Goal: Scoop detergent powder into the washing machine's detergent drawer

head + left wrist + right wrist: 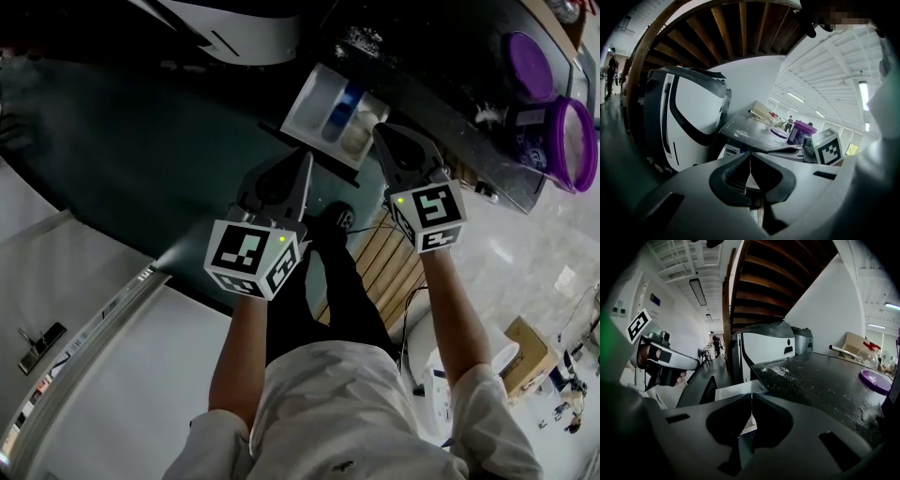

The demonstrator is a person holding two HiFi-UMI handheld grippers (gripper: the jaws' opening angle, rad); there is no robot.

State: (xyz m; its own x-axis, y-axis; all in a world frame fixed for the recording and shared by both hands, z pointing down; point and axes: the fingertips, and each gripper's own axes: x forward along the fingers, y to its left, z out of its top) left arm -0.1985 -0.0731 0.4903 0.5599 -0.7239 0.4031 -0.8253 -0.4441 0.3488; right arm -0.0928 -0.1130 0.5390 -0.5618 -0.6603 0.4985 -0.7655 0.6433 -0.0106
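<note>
The white detergent drawer (336,112) stands pulled out of the dark washing machine (422,66), with pale powder in one compartment and a blue insert beside it. A purple detergent tub (570,142) and its purple lid (531,62) rest on the machine's top. My left gripper (305,161) is shut and empty, just below the drawer's front. My right gripper (382,133) is also shut and empty, touching or nearly touching the drawer's right corner. In the right gripper view the drawer (736,390) lies right beyond the shut jaws. No scoop is visible.
Spilled powder speckles the machine top (797,373). A second white appliance (689,122) stands to the left. A wooden slatted mat (389,262) lies on the floor by the person's feet. A cardboard box (525,352) sits at the lower right.
</note>
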